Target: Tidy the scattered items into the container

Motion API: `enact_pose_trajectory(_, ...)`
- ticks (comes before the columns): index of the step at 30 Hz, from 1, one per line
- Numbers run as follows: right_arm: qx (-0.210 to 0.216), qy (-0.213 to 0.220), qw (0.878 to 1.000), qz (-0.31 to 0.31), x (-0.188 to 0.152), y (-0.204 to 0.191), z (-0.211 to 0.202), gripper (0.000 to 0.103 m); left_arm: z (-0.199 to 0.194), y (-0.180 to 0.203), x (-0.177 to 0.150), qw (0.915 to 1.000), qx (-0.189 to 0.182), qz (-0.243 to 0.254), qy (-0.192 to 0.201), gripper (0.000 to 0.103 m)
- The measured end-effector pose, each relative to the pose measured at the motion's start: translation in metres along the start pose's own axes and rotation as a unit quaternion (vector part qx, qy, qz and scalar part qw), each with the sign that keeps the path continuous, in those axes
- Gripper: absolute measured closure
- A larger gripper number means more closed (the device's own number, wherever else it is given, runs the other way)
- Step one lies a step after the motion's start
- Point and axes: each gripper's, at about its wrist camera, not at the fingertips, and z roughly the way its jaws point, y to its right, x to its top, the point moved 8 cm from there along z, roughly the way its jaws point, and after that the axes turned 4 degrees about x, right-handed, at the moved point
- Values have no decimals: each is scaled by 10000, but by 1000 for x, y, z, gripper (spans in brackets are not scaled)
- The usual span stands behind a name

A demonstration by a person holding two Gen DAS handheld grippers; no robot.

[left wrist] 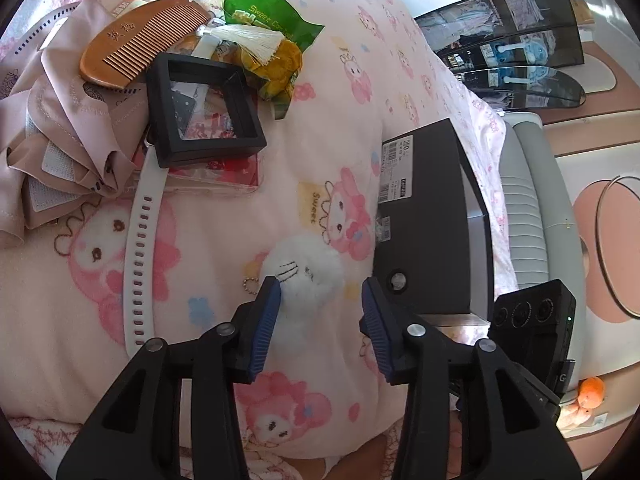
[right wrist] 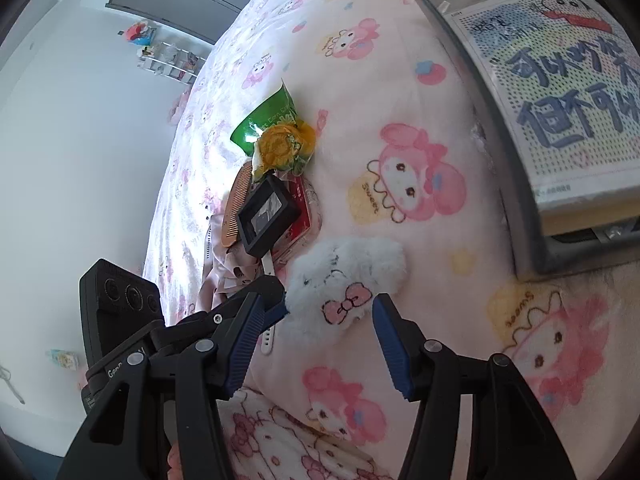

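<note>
We see a fluffy white plush toy (left wrist: 304, 276) lying on a soft, fleecy printed blanket (left wrist: 224, 240). The comb (left wrist: 140, 40) looks like smooth wood, the watch strap (left wrist: 138, 256) like matt white rubber, the snack packet (left wrist: 272, 20) glossy plastic, and our gripper pads (left wrist: 266, 320) ribbed blue rubber.

Left tool (left wrist: 322, 294) and right tool (right wrist: 330, 306) both spread wide, seemingly gripping nothing.
</note>
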Motion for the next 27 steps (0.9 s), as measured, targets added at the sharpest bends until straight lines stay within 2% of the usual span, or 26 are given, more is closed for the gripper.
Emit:
enact_pose_trajectory(2, -167, -45, 9998, -17, -4, 6, 1, 49, -2, -4, 2, 9997, 200, -20, 106, 60)
enact_pose_trajectory(4, -396, -59, 9992, -41, -5, 15, 2, 49, -4, -11, 4, 9995, 241, -146, 151, 60)
enact_pose_trajectory(7, -369, -125, 9992, 121, -4, 22, 8, 49, -4, -26, 7, 9978, 524, -355, 211, 60)
enact_pose_trajectory(11, -568, -187, 9982, 4, -2, 23, 19, 49, 6, -32, 6, 9963, 779, -364, 57, 60)
enact_pose_trajectory(14, -686, -105, 9975, -107, 5, 22, 24, 49, 16, -30, 0, 9965, 750, -294, -210, 63)
enact_pose_trajectory(18, -665, -148, 9974, -218, 12, 14, 33, 49, 21, -28, -7, 9970, 383, -425, -528, 65)
enact_pose_trajectory(22, -660, -135, 9974, -246, 10, 7, 36, 49, 18, -28, -9, 9970, 337, -473, -513, 65)
enact_pose_trajectory(24, -707, -93, 9973, -157, 10, 10, 36, 49, 15, -31, -8, 9966, 479, -543, -390, 65)
enact_pose_trajectory(27, -1193, -68, 9928, -62, 8, 23, 36, 49, 8, -39, -3, 9954, 582, -743, -144, 65)
